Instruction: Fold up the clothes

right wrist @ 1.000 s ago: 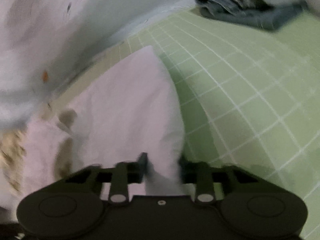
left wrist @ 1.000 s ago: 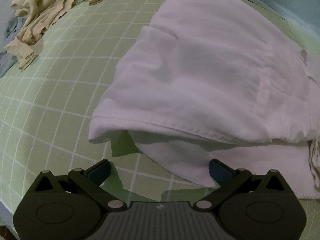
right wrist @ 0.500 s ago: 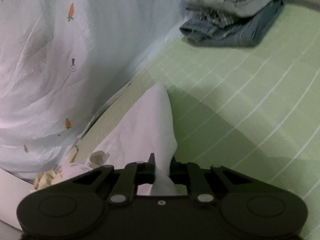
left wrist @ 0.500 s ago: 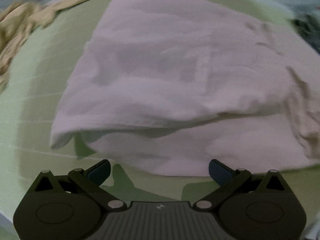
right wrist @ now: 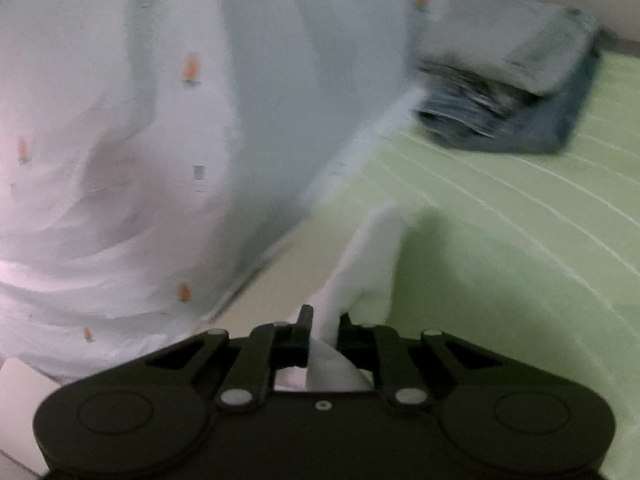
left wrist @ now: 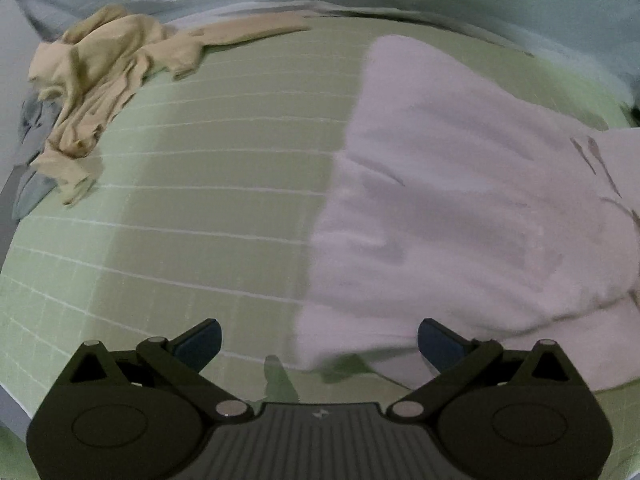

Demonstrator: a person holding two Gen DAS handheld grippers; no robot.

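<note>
From the left wrist, we see our left gripper (left wrist: pixel 318 340) spread wide and holding nothing, low over the green sheet (left wrist: pixel 192 208). The white garment (left wrist: pixel 452 216) is our landmark: it lies doubled on the sheet, its near left corner just ahead of our right finger, with a lower layer showing under the near edge. Far to the garment's left a beige garment (left wrist: pixel 100 88) lies crumpled, with a bit of grey cloth beyond it.

From the right wrist, our right gripper (right wrist: pixel 324 326) is pressed together on a fold of the white garment, which rises from the jaws as a narrow white strip over the sheet. Beyond the garment, to its right, sits a stack (right wrist: pixel 516 96) of folded clothes; a carrot-print cloth (right wrist: pixel 132 140) hangs to its left.

We judge a fold of the white garment is under way. Next, our right side carries its pinch across, while the left needs an edge to grip or hold down.

No containers show in either view
</note>
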